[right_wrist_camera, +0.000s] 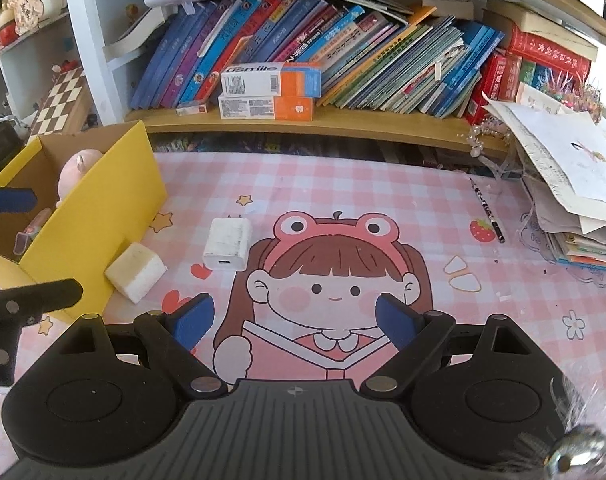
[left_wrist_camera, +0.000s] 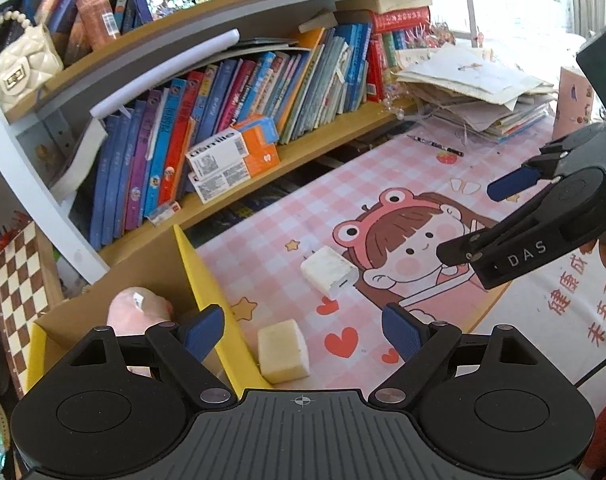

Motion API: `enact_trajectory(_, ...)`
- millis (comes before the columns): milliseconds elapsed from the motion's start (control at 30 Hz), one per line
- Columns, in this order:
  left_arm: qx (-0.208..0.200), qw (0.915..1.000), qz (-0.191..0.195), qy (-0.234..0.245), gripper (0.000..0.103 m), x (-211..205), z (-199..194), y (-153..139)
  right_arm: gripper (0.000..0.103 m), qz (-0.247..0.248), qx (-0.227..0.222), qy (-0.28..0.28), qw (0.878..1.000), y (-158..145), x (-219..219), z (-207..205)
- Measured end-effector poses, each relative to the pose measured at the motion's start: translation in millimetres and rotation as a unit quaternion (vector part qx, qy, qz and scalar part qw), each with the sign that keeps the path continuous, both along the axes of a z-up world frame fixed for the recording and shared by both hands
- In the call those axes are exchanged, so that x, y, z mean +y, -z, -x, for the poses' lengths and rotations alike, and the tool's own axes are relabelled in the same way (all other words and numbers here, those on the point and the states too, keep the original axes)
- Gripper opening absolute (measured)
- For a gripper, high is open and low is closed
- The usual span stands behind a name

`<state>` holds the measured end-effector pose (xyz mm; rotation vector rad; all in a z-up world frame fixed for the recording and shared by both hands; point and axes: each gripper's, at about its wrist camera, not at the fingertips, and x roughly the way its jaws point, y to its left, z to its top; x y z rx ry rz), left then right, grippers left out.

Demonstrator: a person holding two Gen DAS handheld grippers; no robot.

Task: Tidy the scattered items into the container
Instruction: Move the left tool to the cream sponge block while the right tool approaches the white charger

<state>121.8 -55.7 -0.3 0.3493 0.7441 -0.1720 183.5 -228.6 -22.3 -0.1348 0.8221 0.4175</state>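
Observation:
A yellow cardboard box [left_wrist_camera: 207,280] [right_wrist_camera: 103,216] stands at the left of the pink checked mat, with a pink plush toy [left_wrist_camera: 137,312] [right_wrist_camera: 77,174] inside. A cream foam block [left_wrist_camera: 283,350] [right_wrist_camera: 137,270] lies against the box's outer wall. A white charger plug [left_wrist_camera: 331,274] [right_wrist_camera: 227,242] lies a little farther out on the mat. My left gripper [left_wrist_camera: 303,332] hovers open over the block and the box wall. My right gripper [right_wrist_camera: 293,320] [left_wrist_camera: 475,220] is open above the cartoon girl print, right of the charger. Nothing sits between either pair of fingers.
A low wooden shelf [right_wrist_camera: 343,124] with leaning books and two toothpaste cartons [right_wrist_camera: 269,90] runs behind the mat. A pen [right_wrist_camera: 487,210] and a messy paper stack [right_wrist_camera: 563,184] lie at the right. A chessboard [left_wrist_camera: 17,292] stands left of the box.

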Motion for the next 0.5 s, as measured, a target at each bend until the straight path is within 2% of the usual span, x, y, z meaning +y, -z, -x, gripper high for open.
enact_trajectory(367, 0.025, 0.9996, -0.014, 0.004, 0.086, -3, -20, 26, 0.088, -0.002, 0.028, -0.009, 1.000, 19, 14, -22)
enact_trajectory(500, 0.038, 0.9992, -0.008, 0.003, 0.070, -4, -25, 34, 0.087, -0.008, 0.035, -0.018, 0.999, 24, 21, -32)
